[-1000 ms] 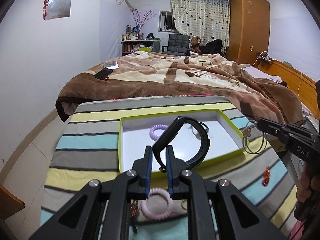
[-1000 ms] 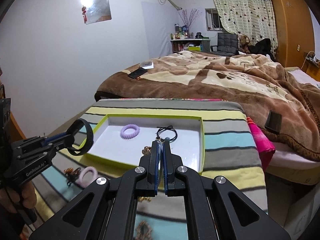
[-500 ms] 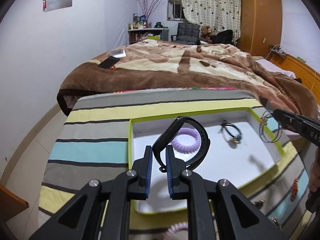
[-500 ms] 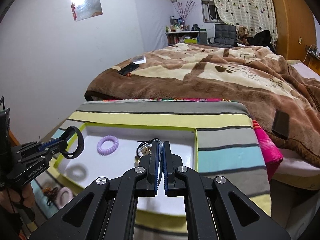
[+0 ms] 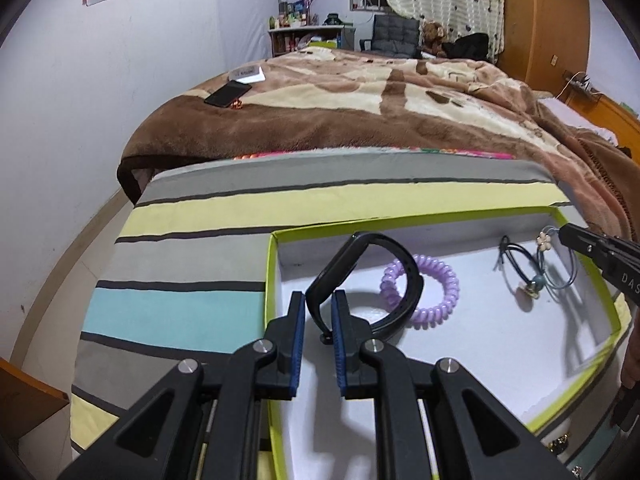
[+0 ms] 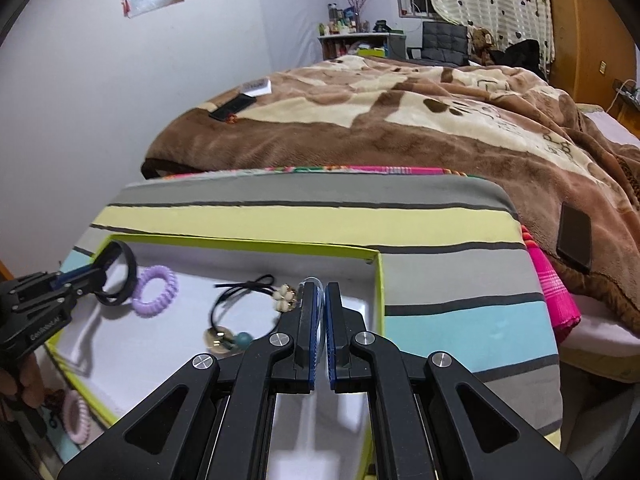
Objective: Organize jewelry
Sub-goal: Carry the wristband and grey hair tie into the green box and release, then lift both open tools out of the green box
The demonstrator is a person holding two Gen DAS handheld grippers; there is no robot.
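Note:
A white box with a lime rim lies on the striped cloth. My left gripper is shut on a black wristband, whose loop hangs over the box's left part, just in front of a purple coil tie. My right gripper is shut on a thin light-blue elastic with a cream flower, held over the box's right part. A black hair tie with a teal bead rests on the box floor beside it. The left gripper and its band show at the left of the right wrist view.
The striped cloth covers a small table set against a bed with a brown blanket. A dark phone lies on the blanket at the right. A pink coil tie and small trinkets lie outside the box near a person's hand.
Both grippers have come forward and down over the box, each keeping its piece. The box and the ties inside it now look larger and closer.

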